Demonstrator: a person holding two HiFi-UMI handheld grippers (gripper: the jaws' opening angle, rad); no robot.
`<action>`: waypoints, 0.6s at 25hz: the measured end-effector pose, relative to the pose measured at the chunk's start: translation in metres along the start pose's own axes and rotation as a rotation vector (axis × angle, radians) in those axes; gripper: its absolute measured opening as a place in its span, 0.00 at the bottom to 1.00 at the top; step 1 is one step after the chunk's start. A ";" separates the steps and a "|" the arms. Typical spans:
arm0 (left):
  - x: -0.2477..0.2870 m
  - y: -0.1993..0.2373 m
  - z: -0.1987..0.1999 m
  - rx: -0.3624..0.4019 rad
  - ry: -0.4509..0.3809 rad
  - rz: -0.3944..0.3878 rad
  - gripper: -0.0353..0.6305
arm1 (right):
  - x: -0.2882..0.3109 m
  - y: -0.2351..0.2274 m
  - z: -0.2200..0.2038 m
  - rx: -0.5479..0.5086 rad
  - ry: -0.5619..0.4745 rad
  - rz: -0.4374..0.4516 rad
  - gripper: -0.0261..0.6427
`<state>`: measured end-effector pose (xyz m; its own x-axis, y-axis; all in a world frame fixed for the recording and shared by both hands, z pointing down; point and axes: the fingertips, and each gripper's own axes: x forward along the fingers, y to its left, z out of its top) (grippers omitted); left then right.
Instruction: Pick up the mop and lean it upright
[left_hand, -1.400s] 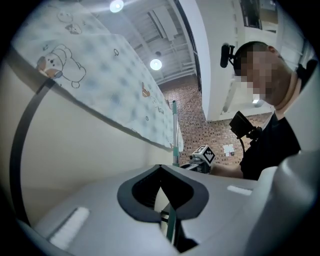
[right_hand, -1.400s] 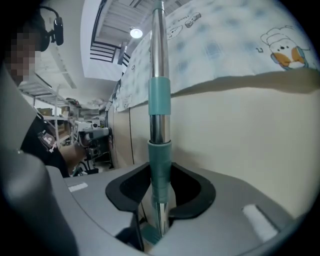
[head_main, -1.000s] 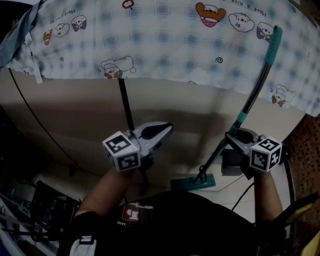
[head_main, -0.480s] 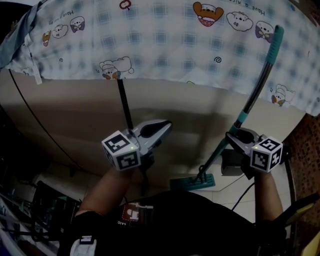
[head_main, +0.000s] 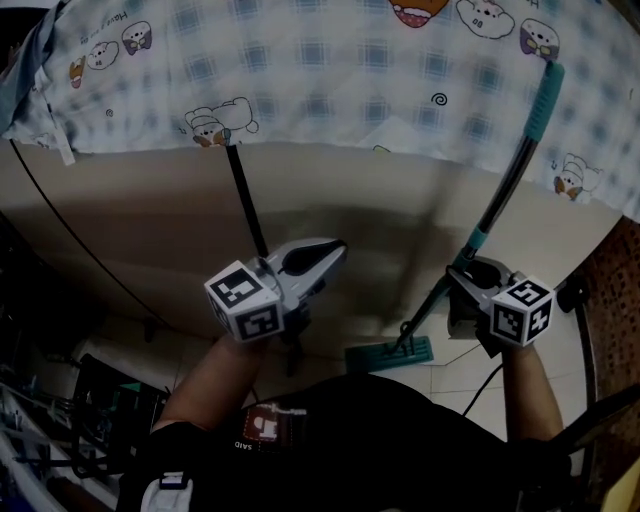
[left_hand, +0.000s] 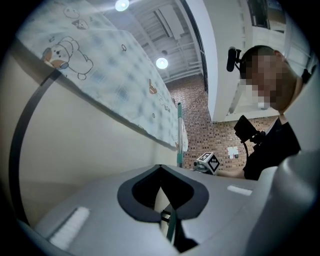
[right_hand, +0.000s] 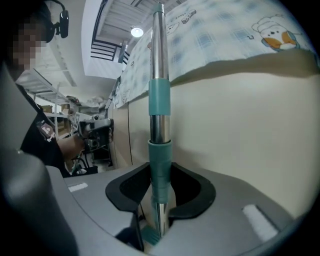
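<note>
The mop stands nearly upright, its teal grip (head_main: 541, 100) resting against the patterned cloth edge and its flat teal head (head_main: 390, 354) on the floor. My right gripper (head_main: 468, 276) is shut on the mop's metal pole (right_hand: 160, 100) at the teal collar (right_hand: 160, 167), low on the pole. At the centre left, away from the mop, my left gripper (head_main: 326, 254) is shut with nothing in it. In the left gripper view the mop's pole (left_hand: 179, 135) and the right gripper's marker cube (left_hand: 208, 161) show farther off.
A checked cloth with cartoon prints (head_main: 330, 80) hangs over a beige panel (head_main: 350, 215). A thin black rod (head_main: 246, 210) leans against the panel behind the left gripper. Brick-pattern floor (head_main: 612, 290) lies at the right, and dark clutter (head_main: 60, 400) at the lower left.
The head view has tilted slightly, so the cloth sits higher in the picture. The right gripper has kept its hold on the mop and shifted a little left. The left gripper has barely moved.
</note>
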<state>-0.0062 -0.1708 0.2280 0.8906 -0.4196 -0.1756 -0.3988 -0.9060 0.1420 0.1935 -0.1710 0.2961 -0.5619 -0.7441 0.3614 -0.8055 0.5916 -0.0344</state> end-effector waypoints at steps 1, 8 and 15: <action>-0.001 0.000 -0.006 -0.005 0.010 -0.002 0.05 | 0.004 -0.001 -0.012 0.003 0.014 -0.002 0.25; 0.004 -0.002 -0.050 -0.048 0.066 0.004 0.05 | 0.032 -0.009 -0.082 0.019 0.084 -0.017 0.25; 0.011 -0.008 -0.103 -0.061 0.142 -0.024 0.05 | 0.056 -0.019 -0.148 0.042 0.136 -0.040 0.25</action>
<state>0.0292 -0.1623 0.3257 0.9234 -0.3817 -0.0404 -0.3669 -0.9087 0.1992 0.2055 -0.1778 0.4545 -0.5011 -0.7159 0.4862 -0.8352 0.5472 -0.0552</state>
